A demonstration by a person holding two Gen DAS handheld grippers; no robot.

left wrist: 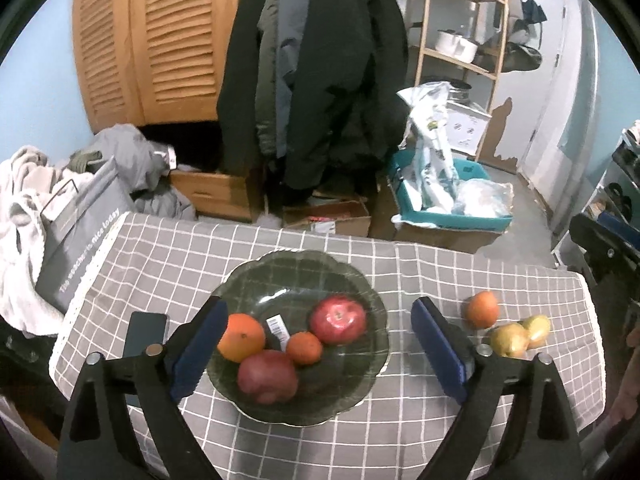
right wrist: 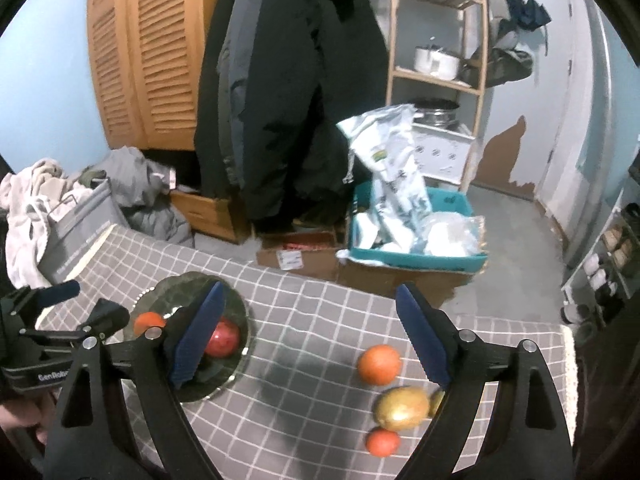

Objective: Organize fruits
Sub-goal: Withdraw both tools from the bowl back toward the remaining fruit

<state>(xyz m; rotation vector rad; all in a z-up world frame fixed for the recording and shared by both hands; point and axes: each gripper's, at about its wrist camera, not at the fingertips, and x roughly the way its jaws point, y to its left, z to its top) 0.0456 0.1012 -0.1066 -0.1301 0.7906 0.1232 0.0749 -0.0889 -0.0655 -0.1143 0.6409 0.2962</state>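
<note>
So both claws are wide open and empty: the left claw (left wrist: 316,344) hangs over the dark green glass bowl (left wrist: 372,300), the right claw (right wrist: 308,340) over the loose fruit on the grey checked tabletop (right wrist: 304,304). I'd grab the yellow-brown pear (right wrist: 402,408) first, square across its belly, then the round orange (right wrist: 379,364) behind it.
</note>
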